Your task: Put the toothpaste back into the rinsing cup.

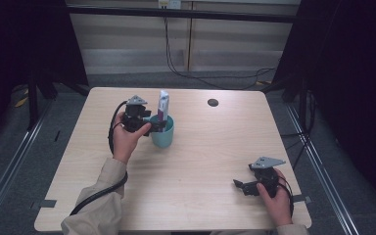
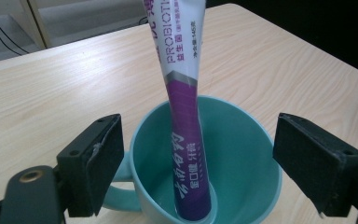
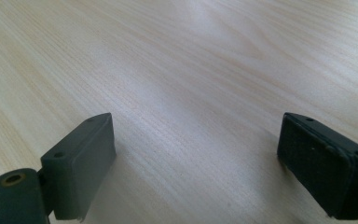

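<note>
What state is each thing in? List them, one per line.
Toothpaste tube: standing in the mug, leaning on its rim, gripped by nothing.
Teal mug: upright on the table, handle toward the left gripper.
Left gripper: open, jaws either side of the mug, clear of the tube.
Right gripper: open, nothing between its jaws, low over bare table.
Table: light wood, one dark round cap near the far edge.

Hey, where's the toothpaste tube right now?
In the high view the toothpaste tube stands in the teal mug on the table's left half. The left hand-held gripper is beside it, its open jaws on either side of the mug without touching the tube.
</note>
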